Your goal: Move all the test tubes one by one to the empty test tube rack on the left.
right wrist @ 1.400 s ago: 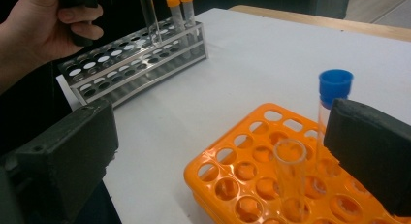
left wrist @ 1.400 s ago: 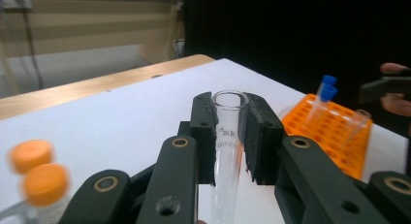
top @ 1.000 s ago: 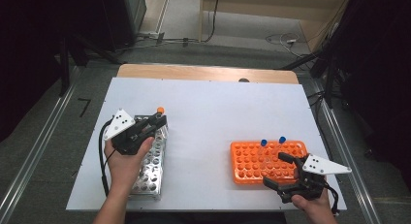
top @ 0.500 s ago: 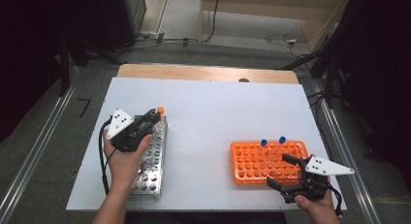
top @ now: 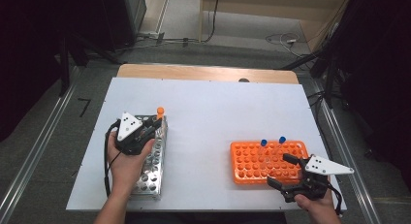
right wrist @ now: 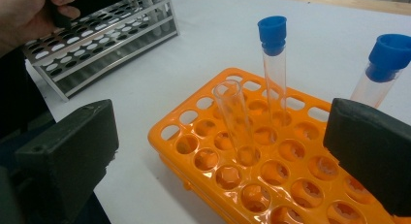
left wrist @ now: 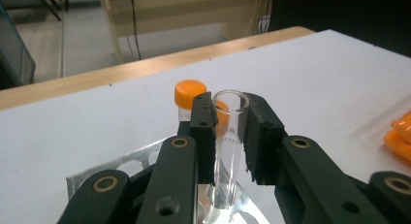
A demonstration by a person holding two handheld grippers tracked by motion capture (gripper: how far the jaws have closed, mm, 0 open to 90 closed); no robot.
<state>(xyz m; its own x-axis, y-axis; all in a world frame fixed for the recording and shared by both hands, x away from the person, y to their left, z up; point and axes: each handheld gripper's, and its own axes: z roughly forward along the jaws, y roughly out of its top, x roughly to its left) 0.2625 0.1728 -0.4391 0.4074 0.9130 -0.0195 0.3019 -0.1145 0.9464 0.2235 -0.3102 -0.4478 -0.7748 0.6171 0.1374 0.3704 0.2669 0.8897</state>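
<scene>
My left gripper (top: 152,128) (left wrist: 229,121) is shut on a clear uncapped tube (left wrist: 227,158) that stands upright in the metal rack (top: 148,173) (left wrist: 123,162). Just behind it in the same rack is an orange-capped tube (top: 160,111) (left wrist: 189,94). My right gripper (top: 278,170) (right wrist: 223,153) stands open at the near edge of the orange rack (top: 249,161) (right wrist: 191,136), with nothing between its pads. That rack holds a clear uncapped tube (right wrist: 235,117) and two blue-capped tubes (top: 264,143) (right wrist: 272,54), the other one (top: 282,139) (right wrist: 383,64) at the far right.
The racks sit on a white table top (top: 213,112) with a wooden strip (top: 203,72) along its far edge. In the right gripper view the person's other hand (right wrist: 29,15) rests on the metal rack (right wrist: 97,44).
</scene>
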